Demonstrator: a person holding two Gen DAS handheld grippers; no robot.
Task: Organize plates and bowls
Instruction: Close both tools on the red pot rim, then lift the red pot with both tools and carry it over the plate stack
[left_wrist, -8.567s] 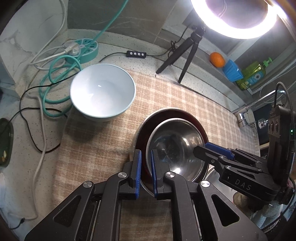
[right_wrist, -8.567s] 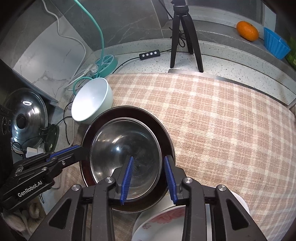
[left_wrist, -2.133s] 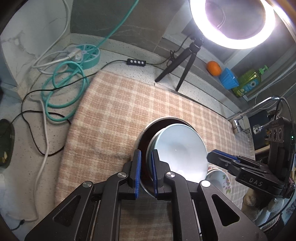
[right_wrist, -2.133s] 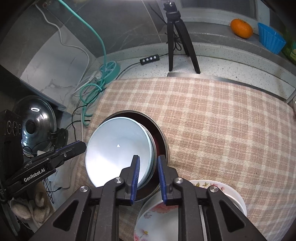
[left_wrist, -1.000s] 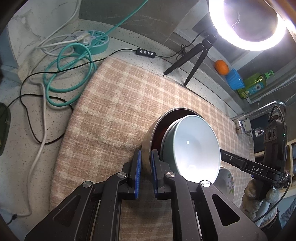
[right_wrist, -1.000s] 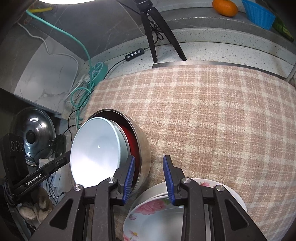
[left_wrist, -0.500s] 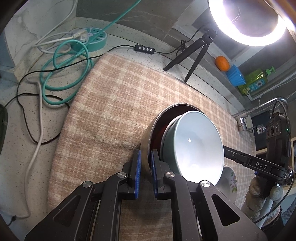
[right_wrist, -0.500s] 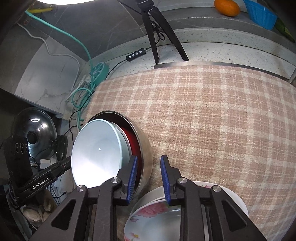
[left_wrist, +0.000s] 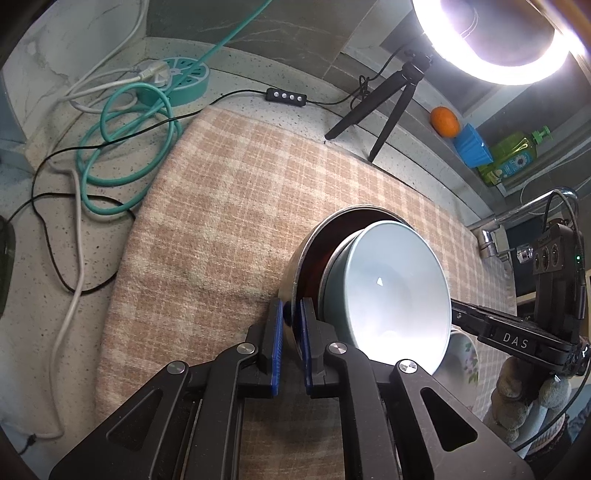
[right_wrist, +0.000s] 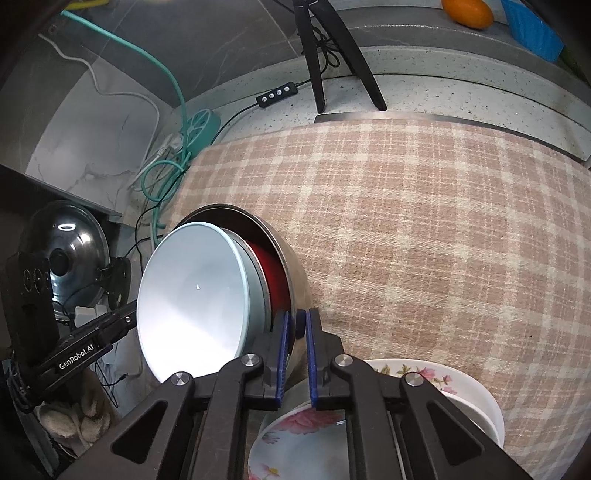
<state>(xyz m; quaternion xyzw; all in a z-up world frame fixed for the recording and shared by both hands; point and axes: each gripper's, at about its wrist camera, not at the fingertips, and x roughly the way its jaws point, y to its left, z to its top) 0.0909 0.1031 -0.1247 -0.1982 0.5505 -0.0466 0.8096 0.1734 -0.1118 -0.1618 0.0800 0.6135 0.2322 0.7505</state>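
Left wrist view: far left on the speckled counter (left_wrist: 40, 236) lie a coiled teal cable (left_wrist: 125, 155) and a round teal power strip (left_wrist: 181, 79). To their right a beige checked cloth (left_wrist: 229, 206) covers the counter, and beyond it stands a black tripod (left_wrist: 384, 99) under a bright ring light (left_wrist: 495, 70). Farther right on the ledge sit an orange (left_wrist: 445, 121), a blue cup (left_wrist: 472, 146) and a green bottle (left_wrist: 513, 158).

Near the middle the left gripper (left_wrist: 291, 321) is clamped on the near left rim of the steel bowl (left_wrist: 295, 266), its blue pads pressing either side of the rim. The steel bowl is tilted, its mouth turned to the right. Nested inside it is a pale blue bowl (left_wrist: 388, 291), with a red inner layer showing between the two. At the right edge a person's gloved hand (left_wrist: 532, 391) carries the other tool.

Right wrist view: at far left a metal pot lid (right_wrist: 70, 254) leans in shadow. The right gripper (right_wrist: 296, 328) has just been closing and now pinches the steel bowl's rim on the near right side, the rim between its pads. Directly below and to the right lies a stack of flowered plates (right_wrist: 472, 398) on the cloth, touching or just beside the steel bowl's underside; I cannot tell which.
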